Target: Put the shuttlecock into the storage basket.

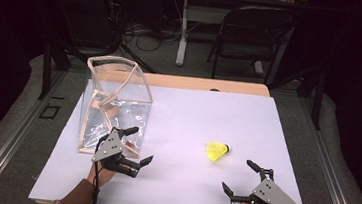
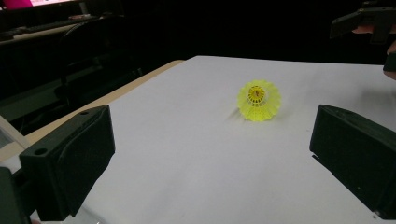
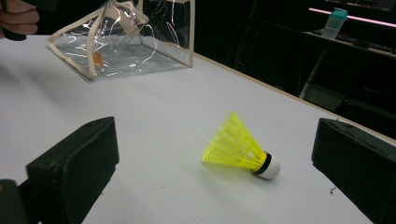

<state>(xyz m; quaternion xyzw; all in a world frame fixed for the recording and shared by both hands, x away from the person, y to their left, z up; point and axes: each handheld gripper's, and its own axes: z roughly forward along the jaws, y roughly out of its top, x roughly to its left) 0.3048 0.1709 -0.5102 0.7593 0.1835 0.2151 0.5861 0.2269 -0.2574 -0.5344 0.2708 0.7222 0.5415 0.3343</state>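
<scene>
A yellow shuttlecock (image 1: 217,151) with a white cork tip lies on its side on the white table (image 1: 187,117), right of centre. It is ahead of both pairs of jaws, shuttlecock (image 2: 259,100) and shuttlecock (image 3: 240,148). A clear plastic bag (image 1: 113,103) with beige trim stands open at the left; the same bag (image 3: 126,39) is at the far left in the right gripper view. My left gripper (image 1: 135,146) is open beside the bag's front corner, holding nothing. My right gripper (image 1: 237,176) is open near the front edge, below and right of the shuttlecock, empty.
A dark folding chair (image 1: 256,34) and a table leg (image 1: 183,32) stand beyond the far edge, with cables on the floor. A wooden strip (image 1: 205,85) runs along the table's far edge. A teal bottle (image 3: 335,22) sits on a distant shelf.
</scene>
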